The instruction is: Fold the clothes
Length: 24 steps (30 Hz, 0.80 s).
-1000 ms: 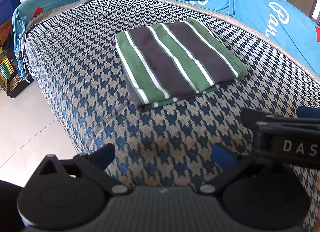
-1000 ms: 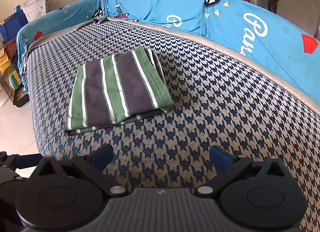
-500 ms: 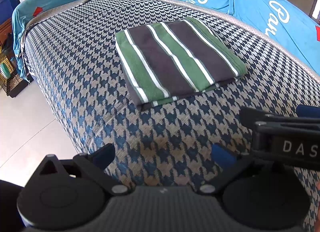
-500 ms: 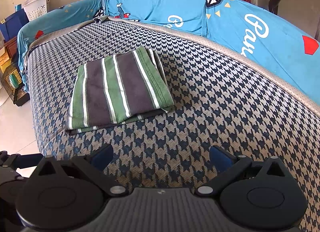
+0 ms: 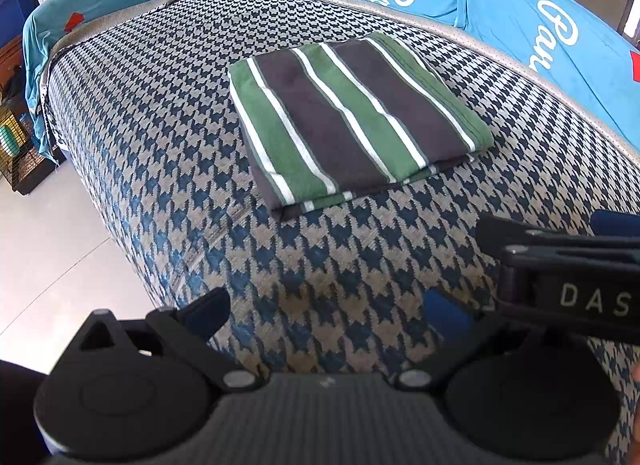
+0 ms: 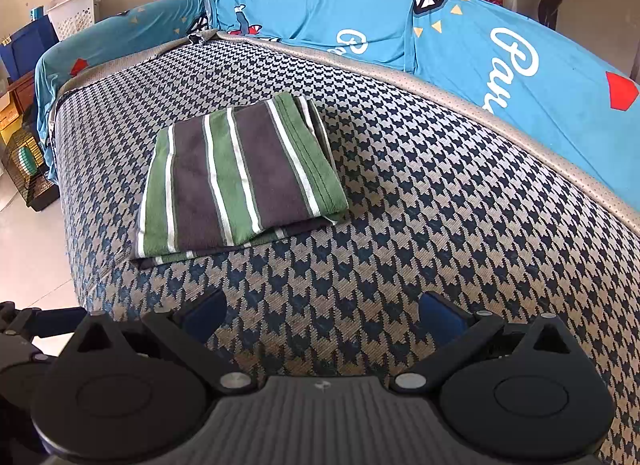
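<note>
Ahead of both tools: folded striped cloth, stripes running away, on the houndstooth cushion.
Left gripper: wide, empty, nearer.
Right gripper: wide, empty.

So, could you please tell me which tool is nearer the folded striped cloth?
Left, slightly. The left tool faces the striped cloth almost head-on; the right tool sits off to its right.

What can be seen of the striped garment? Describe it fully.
The striped garment is soft-looking cloth in wide green and dark grey bands split by thin white lines. It is folded into a flat, layered rectangle, with lower layers peeking out at the near edge. It lies on the houndstooth cover; neither gripper touches it.
</note>
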Motion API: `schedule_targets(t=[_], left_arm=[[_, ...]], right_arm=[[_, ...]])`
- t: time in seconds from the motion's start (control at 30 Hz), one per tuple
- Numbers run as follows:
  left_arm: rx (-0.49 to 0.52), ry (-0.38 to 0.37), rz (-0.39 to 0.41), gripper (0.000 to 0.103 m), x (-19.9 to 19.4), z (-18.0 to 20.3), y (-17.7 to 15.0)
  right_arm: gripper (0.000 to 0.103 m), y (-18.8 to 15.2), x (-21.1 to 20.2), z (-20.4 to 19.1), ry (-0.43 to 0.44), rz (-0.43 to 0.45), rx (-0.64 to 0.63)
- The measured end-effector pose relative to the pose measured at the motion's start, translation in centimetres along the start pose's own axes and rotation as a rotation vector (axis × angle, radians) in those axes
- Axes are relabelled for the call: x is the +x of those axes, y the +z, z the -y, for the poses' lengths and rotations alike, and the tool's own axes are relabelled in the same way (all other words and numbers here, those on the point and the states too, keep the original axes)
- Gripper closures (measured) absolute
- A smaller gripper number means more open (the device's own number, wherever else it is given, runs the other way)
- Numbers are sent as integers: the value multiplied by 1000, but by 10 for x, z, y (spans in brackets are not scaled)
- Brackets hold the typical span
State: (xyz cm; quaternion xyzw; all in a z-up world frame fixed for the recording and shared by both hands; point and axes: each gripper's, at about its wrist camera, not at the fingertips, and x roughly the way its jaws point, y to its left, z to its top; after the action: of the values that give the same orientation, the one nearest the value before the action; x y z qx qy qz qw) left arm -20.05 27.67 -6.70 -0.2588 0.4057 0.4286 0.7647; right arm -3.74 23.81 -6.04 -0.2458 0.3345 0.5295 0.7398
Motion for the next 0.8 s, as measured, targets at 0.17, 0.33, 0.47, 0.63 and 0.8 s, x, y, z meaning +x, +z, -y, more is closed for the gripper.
schedule_targets(t=[0.17,0.33,0.47,0.63,0.8], left_arm=[[7,3,2,0,1,0,1],[5,3,-1,0,4,0,1],[2,2,-6,0,5,1,1],[2,1,-5,0,4,0,1],[1,-2,-8,0,5,-1,2]], right_arm=[[0,0,1,0,0,-3,-2],[0,0,2,0,1,-3,-4],[0,0,2,0,1,-2,-4],[0,0,3,0,2,-3,-5],[0,-1,0,-1,4,-1,-5]])
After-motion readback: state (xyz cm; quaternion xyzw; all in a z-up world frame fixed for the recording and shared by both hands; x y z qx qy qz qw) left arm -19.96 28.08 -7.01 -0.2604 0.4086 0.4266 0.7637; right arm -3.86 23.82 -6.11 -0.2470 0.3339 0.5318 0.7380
